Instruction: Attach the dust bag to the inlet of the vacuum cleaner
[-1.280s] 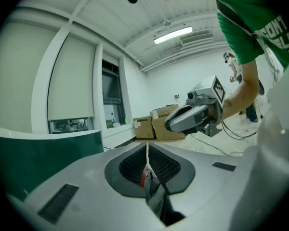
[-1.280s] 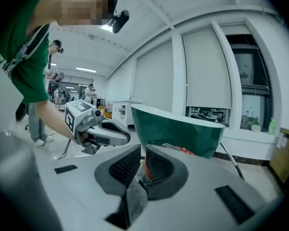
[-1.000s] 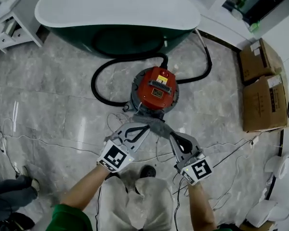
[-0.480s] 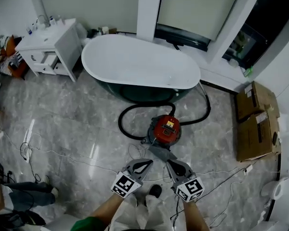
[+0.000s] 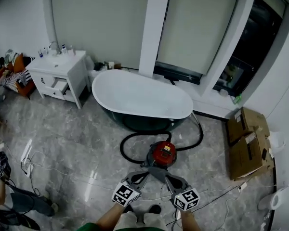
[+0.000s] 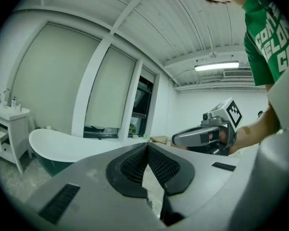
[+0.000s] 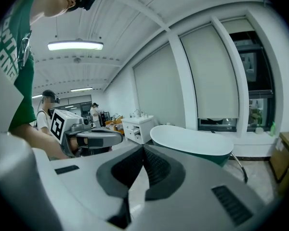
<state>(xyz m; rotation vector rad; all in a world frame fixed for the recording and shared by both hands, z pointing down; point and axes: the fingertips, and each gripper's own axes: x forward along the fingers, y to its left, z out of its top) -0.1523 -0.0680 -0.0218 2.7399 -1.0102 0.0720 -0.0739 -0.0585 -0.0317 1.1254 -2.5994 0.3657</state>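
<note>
**Both claws shut and empty above the vacuum cleaner**

The vacuum cleaner (image 5: pixel 164 154) is a small round canister with a bright red top and a darker grey rim. It stands on the grey marble floor (image 5: pixel 77 143), just in front of the white, dark-sided bathtub (image 5: pixel 142 93). A black hose (image 5: pixel 122 149) loops out from it to the left, and a second black line curves round its right side towards the tub. On the side nearest the person, a flat grey piece lies on the floor against the canister. It appears to be the dust bag (image 5: pixel 156 170). From the head view it cannot be told whether the piece sits on the inlet or only rests beside it.

The left gripper (image 6: pixel 145 146) has its ribbed black pads meeting at the tips with nothing between them. Only floor shows through the narrow gap lower down. The right gripper (image 7: pixel 143 148) is closed the same way and also holds nothing. In the head view both are held side by side, their tips angled towards each other over the grey piece.

A yellow label (image 5: pixel 166 148) sits on the red top, with a dark panel beneath it; its print is too small to read. The cardboard boxes (image 5: pixel 245 143) at the right wall carry white stickers, which are also unreadable. The person's green shirt (image 6: pixel 265 37) bears white capital letters, but they are cut off at the frame edge. Each gripper's cube shows a black-and-white square marker.
</note>
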